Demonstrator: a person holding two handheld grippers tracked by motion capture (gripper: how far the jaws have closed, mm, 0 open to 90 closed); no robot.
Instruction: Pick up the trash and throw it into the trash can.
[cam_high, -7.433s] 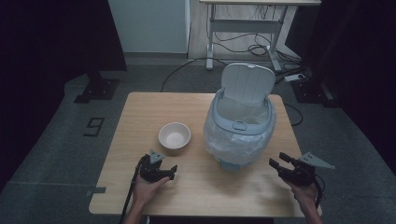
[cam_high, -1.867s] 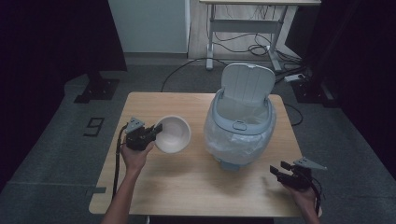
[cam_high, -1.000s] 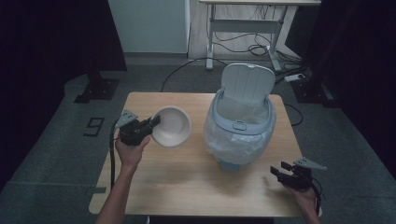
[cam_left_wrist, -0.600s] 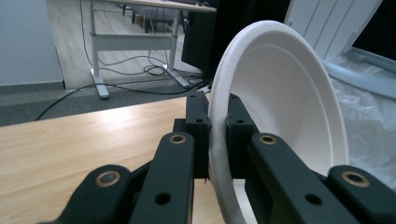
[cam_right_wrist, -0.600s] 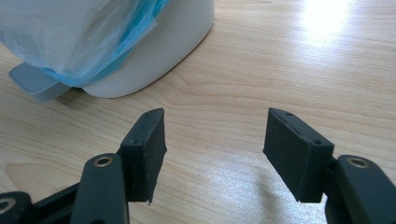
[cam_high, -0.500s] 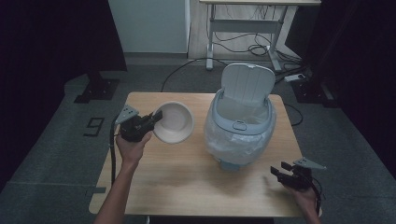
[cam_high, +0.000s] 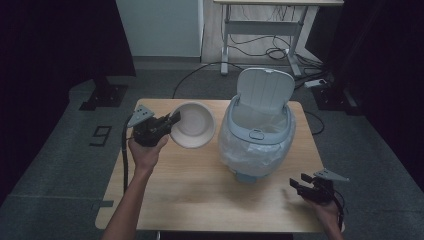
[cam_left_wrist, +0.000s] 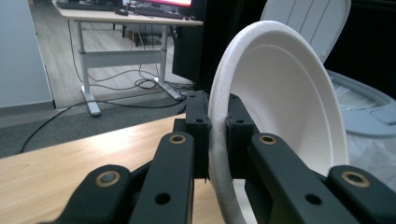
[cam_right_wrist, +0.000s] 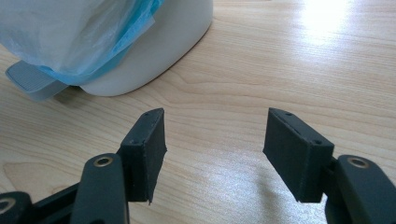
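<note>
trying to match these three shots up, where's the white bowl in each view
High view: white bowl upper left of the table, tilted, rim in the left gripper.
Left gripper view: centre-right, rim pinched between the jaws.
Right gripper view: not in it.
Shared landmark: the lined bin.

Dim room, grey carpet floor (cam_high: 60, 165); white-framed desk (cam_high: 260, 25) beyond wooden table (cam_high: 200, 190), cables (cam_high: 260, 50) beneath; dark curtains (cam_high: 50, 45).

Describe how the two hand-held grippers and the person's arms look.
Both are black, with two jointed jaws ending in flat rectangular pads and brass-coloured pivot pins. The left hand-held gripper carries a grey three-cornered plate and trails a dark cable along the forearm. The right hand-held gripper has the same grey plate. The forearms are bare, no sleeves.
</note>
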